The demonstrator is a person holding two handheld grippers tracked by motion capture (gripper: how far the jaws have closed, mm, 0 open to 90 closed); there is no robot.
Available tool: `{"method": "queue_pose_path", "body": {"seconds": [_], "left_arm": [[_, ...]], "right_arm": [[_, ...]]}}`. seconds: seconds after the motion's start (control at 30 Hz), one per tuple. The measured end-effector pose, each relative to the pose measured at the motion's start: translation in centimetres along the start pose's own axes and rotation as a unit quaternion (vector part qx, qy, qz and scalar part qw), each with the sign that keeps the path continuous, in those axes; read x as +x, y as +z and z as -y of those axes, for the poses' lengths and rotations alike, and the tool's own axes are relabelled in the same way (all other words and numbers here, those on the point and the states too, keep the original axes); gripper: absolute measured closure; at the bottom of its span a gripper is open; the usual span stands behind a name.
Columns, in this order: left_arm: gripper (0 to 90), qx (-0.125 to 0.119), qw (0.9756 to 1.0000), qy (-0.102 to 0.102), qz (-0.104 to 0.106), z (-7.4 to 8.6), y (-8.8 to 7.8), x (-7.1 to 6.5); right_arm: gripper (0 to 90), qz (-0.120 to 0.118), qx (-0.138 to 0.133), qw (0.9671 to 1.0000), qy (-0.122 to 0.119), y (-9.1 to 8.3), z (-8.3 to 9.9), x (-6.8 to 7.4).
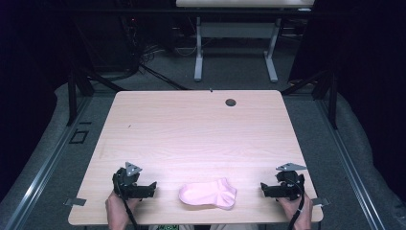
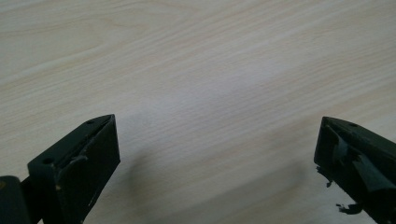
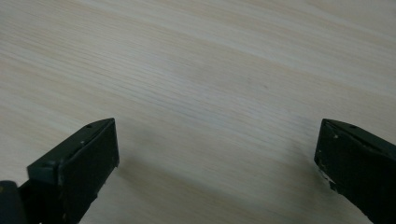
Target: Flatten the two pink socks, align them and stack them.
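The pink sock [image 1: 208,194] lies flat near the surface's [image 1: 191,129] front edge, about midway along it, between my two grippers. I judge it light, soft and limp; it should sag when lifted, so I'd take it at the cuff and toe ends. My left gripper [image 1: 152,188] and right gripper [image 1: 263,188] rest near the front corners, well apart from it, fingers spread wide, nothing between them.

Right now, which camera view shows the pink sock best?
The high view shows it best: the pink sock lies flat near the table's front edge, whole and unobstructed, between the left gripper and the right gripper. In the left and right gripper views, open black jaws stand over bare wood; no sock appears between them.
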State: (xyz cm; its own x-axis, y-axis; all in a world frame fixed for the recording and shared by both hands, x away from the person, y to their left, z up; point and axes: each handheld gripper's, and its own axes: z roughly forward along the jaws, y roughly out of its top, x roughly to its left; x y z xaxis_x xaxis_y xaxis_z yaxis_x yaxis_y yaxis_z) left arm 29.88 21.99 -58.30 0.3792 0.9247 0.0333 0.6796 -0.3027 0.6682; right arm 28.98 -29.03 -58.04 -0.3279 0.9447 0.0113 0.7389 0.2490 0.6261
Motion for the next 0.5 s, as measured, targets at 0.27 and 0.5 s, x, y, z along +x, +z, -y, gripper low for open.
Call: {"method": "queue_pose_path", "body": {"seconds": [0.27, 0.5], "left_arm": [[0.0, -0.03, 0.9993, -0.001, 0.02, 0.9, 0.5, 0.4], [0.0, -0.03, 0.9994, -0.002, 0.02, 0.7, 0.6, 0.4]], "right_arm": [[0.0, 0.004, -0.052, 0.9986, 0.004, 0.5, 0.8, -1.4], [0.0, 0.006, -0.059, 0.9982, 0.004, 0.5, 0.9, -1.5]]}}
